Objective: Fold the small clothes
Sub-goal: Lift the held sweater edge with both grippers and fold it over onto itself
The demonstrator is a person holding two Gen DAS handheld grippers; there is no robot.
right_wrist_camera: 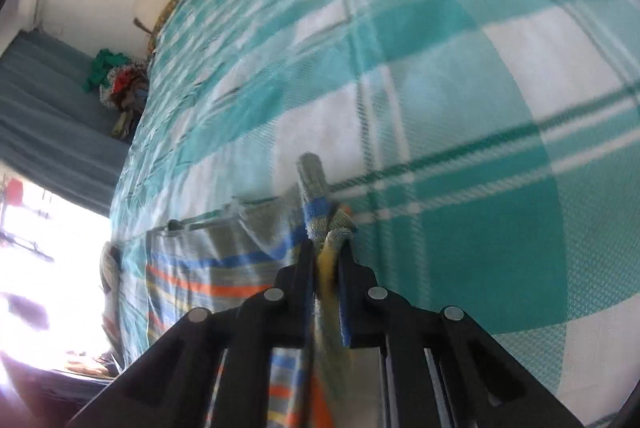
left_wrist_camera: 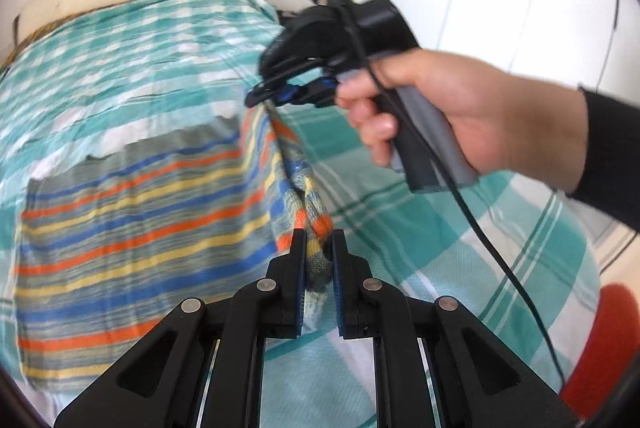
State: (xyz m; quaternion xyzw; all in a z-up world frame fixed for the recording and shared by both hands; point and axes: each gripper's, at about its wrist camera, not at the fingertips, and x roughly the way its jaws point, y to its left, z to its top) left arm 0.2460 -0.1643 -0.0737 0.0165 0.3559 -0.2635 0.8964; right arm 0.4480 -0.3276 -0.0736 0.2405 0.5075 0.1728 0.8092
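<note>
A: What is held at this moment, and by which tool?

B: A striped knitted garment (left_wrist_camera: 132,211) is gripped at two places. In the left wrist view the left gripper (left_wrist_camera: 319,256) is seen at the lower centre, its jaws clamped together on a bunched edge of the knit. Toward the upper centre of that view the right gripper (left_wrist_camera: 276,95) is closed on another part of the same edge, carried by a hand (left_wrist_camera: 452,115) with a dark sleeve.

A: Is the second grip confirmed from the other camera?

B: It is. In the right wrist view the right gripper (right_wrist_camera: 326,260) is shown at the lower centre, pinched on a twisted roll of the fabric, with the rest of the garment (right_wrist_camera: 208,280) spread to the lower left.

A: Where is the garment lying?

B: Most of it is laid flat on the teal checked bedspread (left_wrist_camera: 420,228), at the left and lower left of the left wrist view; only the right-hand edge is lifted between the two grips.

A: What could go wrong from here?

B: Both frames are blurred, so a fast carry is suggested. If the edge is swept over too quickly, the flat part could be dragged along the bedspread and the fold would be laid crooked. Each grip is taken on a bunched roll and not a flat hem, so a layer could be slipped out, or the fold set down creased. The cable (left_wrist_camera: 472,211) hanging from the right tool could also be snagged on the fabric
</note>
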